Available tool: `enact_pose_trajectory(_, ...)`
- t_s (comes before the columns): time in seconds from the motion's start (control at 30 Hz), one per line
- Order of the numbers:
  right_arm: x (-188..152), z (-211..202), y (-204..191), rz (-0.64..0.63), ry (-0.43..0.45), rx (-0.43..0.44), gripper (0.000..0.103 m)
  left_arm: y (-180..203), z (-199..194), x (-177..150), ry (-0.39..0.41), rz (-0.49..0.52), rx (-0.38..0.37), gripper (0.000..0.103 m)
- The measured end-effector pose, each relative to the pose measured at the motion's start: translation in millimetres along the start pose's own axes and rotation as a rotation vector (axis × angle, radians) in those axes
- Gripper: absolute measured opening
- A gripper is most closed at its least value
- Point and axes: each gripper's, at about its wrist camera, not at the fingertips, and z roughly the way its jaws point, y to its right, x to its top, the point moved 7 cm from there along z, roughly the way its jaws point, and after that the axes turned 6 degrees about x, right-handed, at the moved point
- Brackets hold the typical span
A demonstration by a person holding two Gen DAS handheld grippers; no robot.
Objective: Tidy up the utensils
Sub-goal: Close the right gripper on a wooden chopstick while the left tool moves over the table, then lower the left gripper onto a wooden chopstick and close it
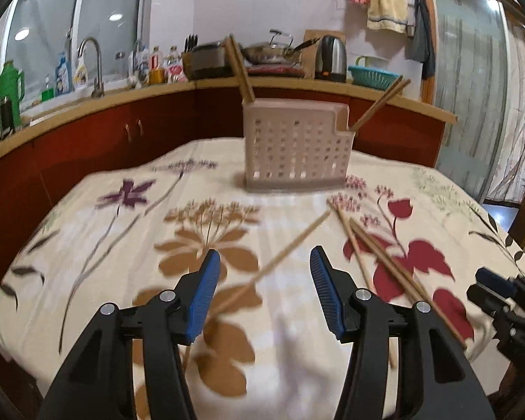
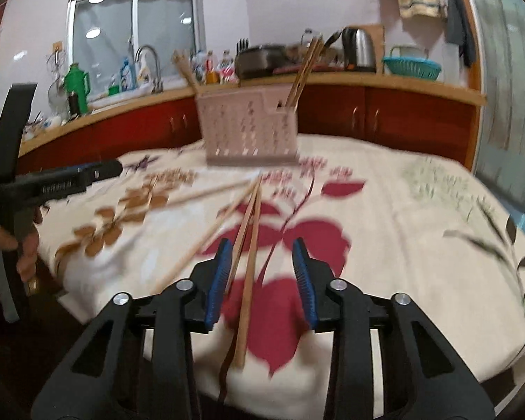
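— Both claws are held released, nothing gripped: the left gripper point(image 1: 265, 259) is spread above a single chopstick point(image 1: 290, 245), and the right gripper point(image 2: 262, 248) is spread over the pair point(image 2: 250, 241), one stick lying between its jaws, the other crossing under the left pad.

— Where are the utensils placed?

— Four chopsticks are seen loose on the tablecloth point(image 1: 129, 245), fanned out from a shared point just in front of the caddy point(image 1: 297, 150). More are already stood in it: some leaned in the left compartment point(image 1: 239, 68), some in the lower right one point(image 1: 378, 105). About half the work is judged done.

— Why are the grippers held that way?

— Each appears to be lined up along a stick so that the pads can be closed across its thin shaft. The wide opening is probably kept to allow for aiming error.

— What can be said of materials?

— The chopsticks are seen as slim, straight, pale wood, likely smooth and prone to rolling. The caddy is a pinkish plastic box, perforated with rows of small holes, stepped lower at the right. The pads point(image 2: 218, 274) are blue and ribbed, presumably for friction; the arms are black plastic with metal pins. The cloth is soft, cream, printed with brown and red flowers, so some give under a pressed stick is expected.
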Motion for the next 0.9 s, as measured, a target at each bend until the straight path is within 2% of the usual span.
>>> enact_pose_trajectory(0.17, -24, 9, -7, -0.015, -0.069, 0.030, 0.031, 3, -2, -19, -0.034, -0.012, -0.005, 0.053)
enact_pose_trajectory(0.23, -33, 16, -5, -0.014, -0.120, 0.022, 0.019, 7, -3, -23, -0.040, -0.007, -0.009, 0.053)
enact_pose_trajectory(0.3, -37, 14, -3, -0.009, -0.121, 0.016, 0.013, 11, -2, -25, -0.045, -0.003, -0.017, 0.053)
enact_pose_trajectory(0.33, -37, 14, -1, -0.009, -0.125, 0.003, 0.007, 14, -2, -26, -0.046, 0.001, -0.021, 0.053)
enact_pose_trajectory(0.73, -37, 6, 32, 0.060, -0.111, -0.089, 0.007, 64, 1, -41, -0.097, 0.056, -0.095, 0.053)
enact_pose_trajectory(0.9, -35, 5, 40, 0.087, -0.104, -0.089, 0.007, 90, 9, -52, -0.132, 0.094, -0.128, 0.053)
